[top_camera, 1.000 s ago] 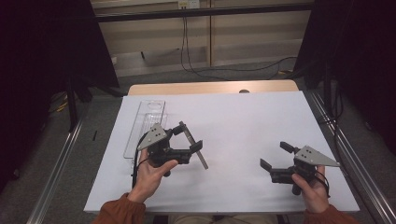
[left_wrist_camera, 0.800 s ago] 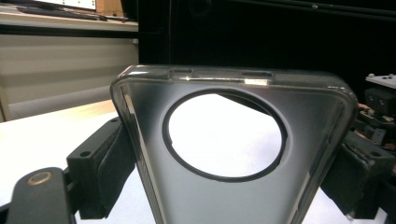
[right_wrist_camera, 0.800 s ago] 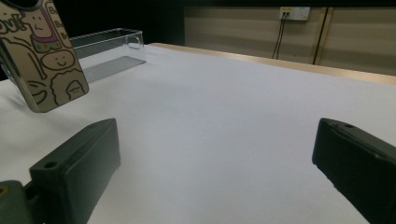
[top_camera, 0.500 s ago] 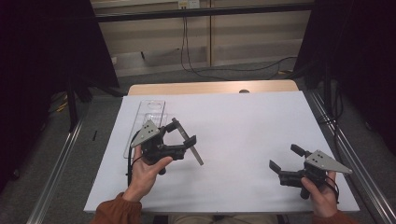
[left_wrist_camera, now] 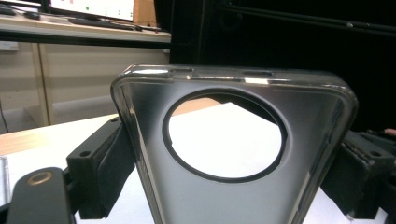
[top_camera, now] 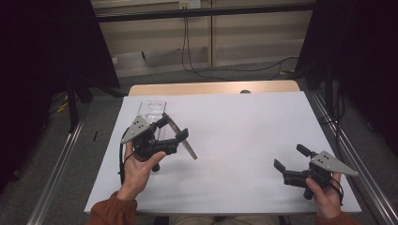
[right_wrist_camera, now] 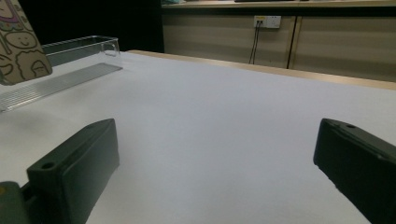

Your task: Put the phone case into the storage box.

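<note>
My left gripper (top_camera: 172,127) is held up over the left part of the white table (top_camera: 244,126), shut on a translucent grey phone case (top_camera: 188,149). In the left gripper view the case (left_wrist_camera: 317,126) stands upright between the two black pads (left_wrist_camera: 107,168), its round camera hole facing me. My right gripper (top_camera: 291,158) hovers low near the front right corner, open, with nothing between its jaws. In the right gripper view (right_wrist_camera: 210,172) the open jaws frame bare white table, and a cartoon-patterned corner of a case (right_wrist_camera: 18,42) shows at the far left.
A clear plastic tray (top_camera: 152,108) lies at the back left of the table, just behind the left gripper, and is seen low and long in the right gripper view (right_wrist_camera: 70,60). Metal rails (top_camera: 56,183) run along both table sides. Cables hang at the back wall.
The right gripper has drifted right and toward the near edge, still open. The left gripper has shifted slightly left and back, tilting the case it holds.
</note>
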`<action>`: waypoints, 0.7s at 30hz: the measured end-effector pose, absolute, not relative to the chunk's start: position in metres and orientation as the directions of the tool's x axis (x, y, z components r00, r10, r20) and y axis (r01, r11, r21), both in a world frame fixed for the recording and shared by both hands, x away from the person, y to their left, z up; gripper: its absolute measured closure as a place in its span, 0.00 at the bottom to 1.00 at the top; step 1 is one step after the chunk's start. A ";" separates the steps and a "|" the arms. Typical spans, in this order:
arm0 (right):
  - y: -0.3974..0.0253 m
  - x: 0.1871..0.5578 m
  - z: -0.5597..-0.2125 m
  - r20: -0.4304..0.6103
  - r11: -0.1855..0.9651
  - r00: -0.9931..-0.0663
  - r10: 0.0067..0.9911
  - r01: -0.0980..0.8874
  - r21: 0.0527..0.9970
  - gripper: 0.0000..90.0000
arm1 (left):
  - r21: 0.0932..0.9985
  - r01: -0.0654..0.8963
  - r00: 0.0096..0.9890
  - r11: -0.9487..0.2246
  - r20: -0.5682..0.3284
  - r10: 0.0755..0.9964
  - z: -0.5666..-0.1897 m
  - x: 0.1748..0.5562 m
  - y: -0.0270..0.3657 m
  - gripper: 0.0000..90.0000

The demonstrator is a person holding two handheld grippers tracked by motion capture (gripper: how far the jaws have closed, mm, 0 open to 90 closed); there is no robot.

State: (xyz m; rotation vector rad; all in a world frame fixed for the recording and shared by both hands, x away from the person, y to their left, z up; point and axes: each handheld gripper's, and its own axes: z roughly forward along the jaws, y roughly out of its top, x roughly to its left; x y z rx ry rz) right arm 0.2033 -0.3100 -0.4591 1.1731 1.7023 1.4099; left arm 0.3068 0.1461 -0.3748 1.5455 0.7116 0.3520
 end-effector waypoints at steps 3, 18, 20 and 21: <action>-0.310 0.204 -0.459 0.070 0.029 -0.394 0.917 0.239 0.971 0.00 | 0.977 0.213 0.754 0.021 -0.178 0.633 -0.371 0.308 0.150 0.15; -0.310 0.204 -0.460 0.059 0.041 -0.398 0.915 0.237 0.971 0.00 | 0.978 0.203 0.693 0.039 -0.172 0.700 -0.356 0.317 0.177 0.15; -0.310 0.204 -0.459 0.061 0.037 -0.396 0.916 0.236 0.971 0.00 | 0.979 0.198 0.681 0.044 -0.169 0.712 -0.353 0.318 0.181 0.15; -0.310 0.204 -0.459 0.064 0.033 -0.395 0.916 0.235 0.971 0.00 | 0.980 0.194 0.676 0.051 -0.171 0.717 -0.352 0.318 0.182 0.15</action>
